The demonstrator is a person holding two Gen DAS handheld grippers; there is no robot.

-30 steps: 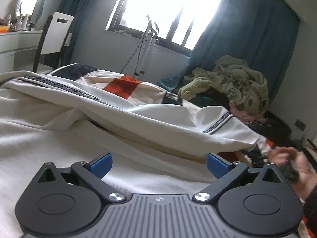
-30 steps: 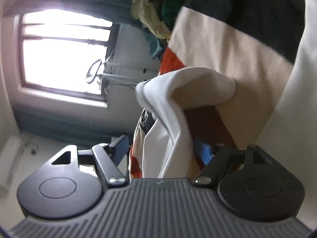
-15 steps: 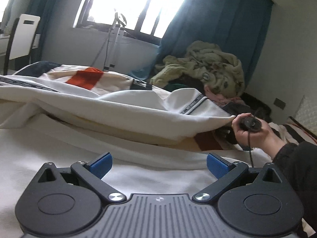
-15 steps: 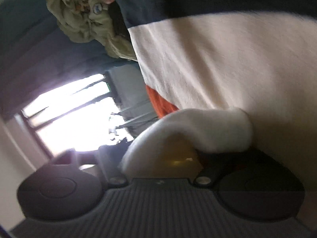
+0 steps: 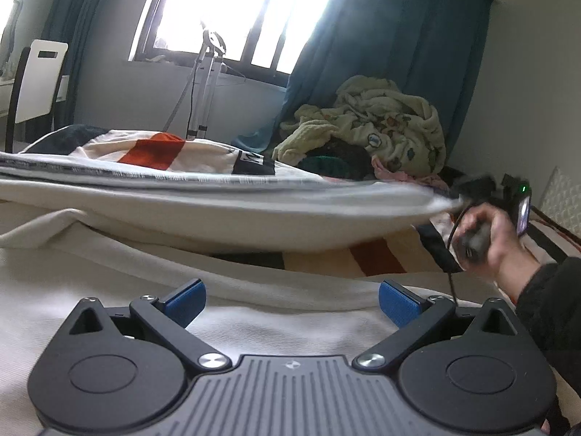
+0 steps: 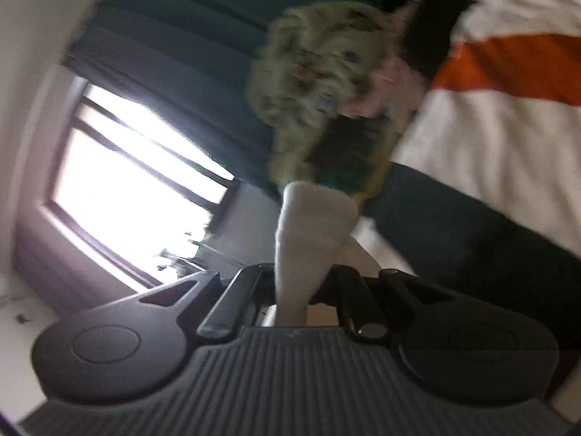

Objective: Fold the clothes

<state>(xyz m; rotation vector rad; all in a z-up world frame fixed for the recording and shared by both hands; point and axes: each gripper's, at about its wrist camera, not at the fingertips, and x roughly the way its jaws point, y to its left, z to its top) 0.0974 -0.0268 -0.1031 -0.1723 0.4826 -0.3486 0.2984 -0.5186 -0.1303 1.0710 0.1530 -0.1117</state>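
Beyond the raised white garment (image 5: 218, 200), a heaped laundry pile (image 5: 377, 134) blocks the way; bare striped bedspread (image 5: 377, 254) lies beneath its lifted edge.

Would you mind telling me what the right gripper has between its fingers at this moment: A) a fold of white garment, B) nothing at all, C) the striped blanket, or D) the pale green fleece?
A: in the right wrist view the right gripper is shut on a bunched fold of the white garment, which rises from between its fingers.
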